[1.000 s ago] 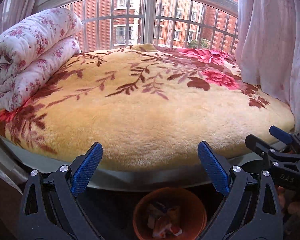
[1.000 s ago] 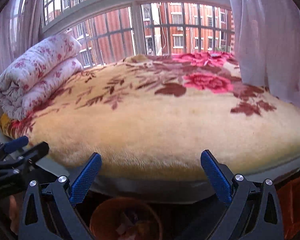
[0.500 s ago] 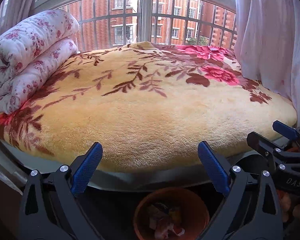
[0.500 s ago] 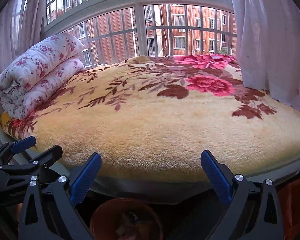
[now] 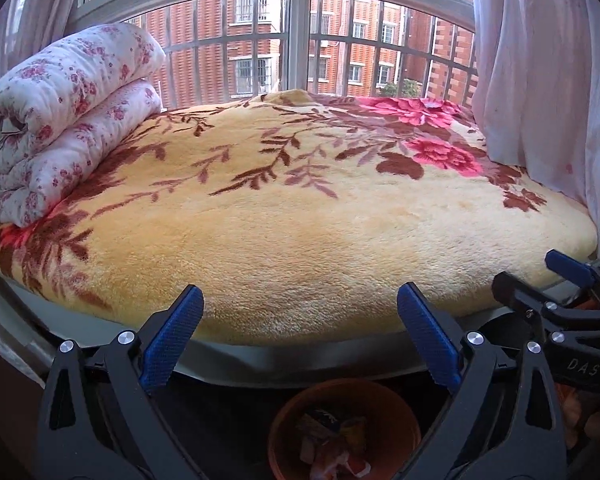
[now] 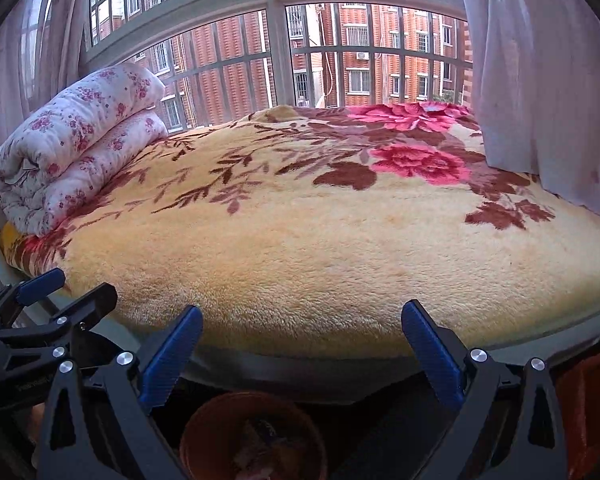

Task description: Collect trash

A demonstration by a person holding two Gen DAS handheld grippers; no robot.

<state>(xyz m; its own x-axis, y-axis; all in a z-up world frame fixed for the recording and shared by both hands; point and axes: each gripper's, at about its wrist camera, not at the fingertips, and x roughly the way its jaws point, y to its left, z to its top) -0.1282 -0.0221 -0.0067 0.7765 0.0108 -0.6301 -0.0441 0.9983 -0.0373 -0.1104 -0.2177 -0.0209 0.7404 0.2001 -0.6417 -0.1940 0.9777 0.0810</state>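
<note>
An orange-brown round bin [image 5: 387,396] stands on the dark floor below the bed's front edge, with crumpled wrappers [image 5: 331,444] inside it. The same bin [image 6: 204,432] shows low in the right wrist view. My left gripper [image 5: 300,300] is open above the bin with nothing between its blue pads. My right gripper [image 6: 301,320] is open too and holds nothing. Each gripper appears at the edge of the other's view: the right gripper [image 5: 559,280] and the left gripper [image 6: 60,292]. No loose trash shows on the bed.
A yellow plush blanket with red flowers [image 5: 300,208] covers the bed. A rolled floral quilt [image 5: 60,120] lies at the left. A barred window [image 5: 300,48] stands behind, and a pale curtain [image 5: 547,80] hangs at the right. Something orange [image 6: 591,408] sits low right.
Both grippers have risen and tilted up a little, so more window shows and the bed sits lower in view. The jaws stayed open and the bin stayed put.
</note>
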